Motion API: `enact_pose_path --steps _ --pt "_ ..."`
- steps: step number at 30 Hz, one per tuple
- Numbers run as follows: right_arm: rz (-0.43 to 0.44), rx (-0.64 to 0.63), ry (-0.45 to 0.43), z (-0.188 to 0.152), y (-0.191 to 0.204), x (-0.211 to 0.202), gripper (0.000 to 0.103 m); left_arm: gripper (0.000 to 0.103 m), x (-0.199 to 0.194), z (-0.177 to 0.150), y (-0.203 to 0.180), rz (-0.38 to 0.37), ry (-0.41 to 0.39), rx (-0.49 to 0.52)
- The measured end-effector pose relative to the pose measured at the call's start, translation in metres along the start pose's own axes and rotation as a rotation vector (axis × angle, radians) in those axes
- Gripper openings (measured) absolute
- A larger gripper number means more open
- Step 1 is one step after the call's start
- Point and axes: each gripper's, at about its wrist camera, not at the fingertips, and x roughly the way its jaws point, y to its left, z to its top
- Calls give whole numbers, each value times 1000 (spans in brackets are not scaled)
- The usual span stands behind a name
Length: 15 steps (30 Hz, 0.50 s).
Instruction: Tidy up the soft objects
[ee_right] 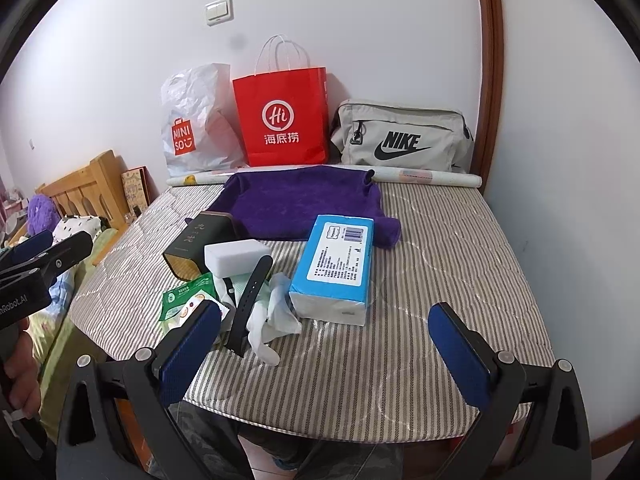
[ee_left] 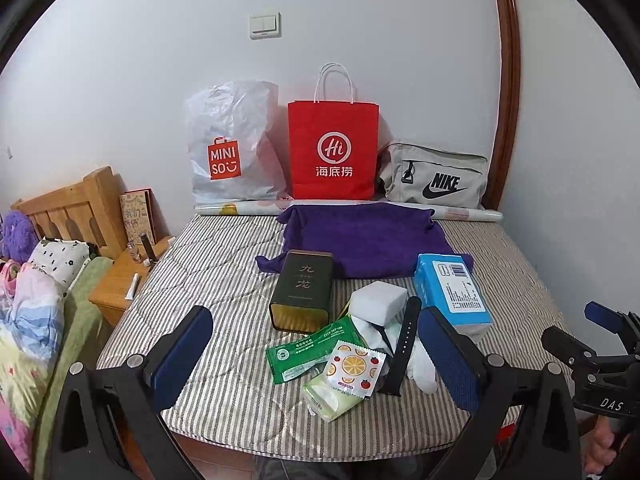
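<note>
On the striped mattress [ee_left: 224,264] lies a purple towel [ee_left: 360,240] [ee_right: 304,204] at the back. In front of it sit a blue tissue pack [ee_left: 454,292] [ee_right: 336,268], a white sponge block [ee_left: 378,300] [ee_right: 234,254], white socks [ee_left: 420,364] [ee_right: 276,312], a black watch strap [ee_left: 404,344] [ee_right: 250,300], a green wipes pack [ee_left: 308,354] [ee_right: 188,294], a fruit-print sachet [ee_left: 354,368] and a dark tea tin [ee_left: 302,290] [ee_right: 198,242]. My left gripper [ee_left: 316,356] is open above the near pile. My right gripper [ee_right: 326,352] is open over bare mattress at the front edge, holding nothing.
Against the wall stand a white Miniso bag [ee_left: 232,144] [ee_right: 196,120], a red paper bag [ee_left: 332,148] [ee_right: 282,120] and a grey Nike bag [ee_left: 436,178] [ee_right: 400,140]. A rolled paper [ee_left: 468,213] lies behind the towel. A wooden nightstand [ee_left: 120,280] and bedding [ee_left: 36,320] are left.
</note>
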Motion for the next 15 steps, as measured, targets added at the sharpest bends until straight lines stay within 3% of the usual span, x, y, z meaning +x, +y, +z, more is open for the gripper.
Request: enact_pose_path --steps 15 --pt "-3 0 -5 -2 1 -1 102 103 0 1 -1 0 2 5"
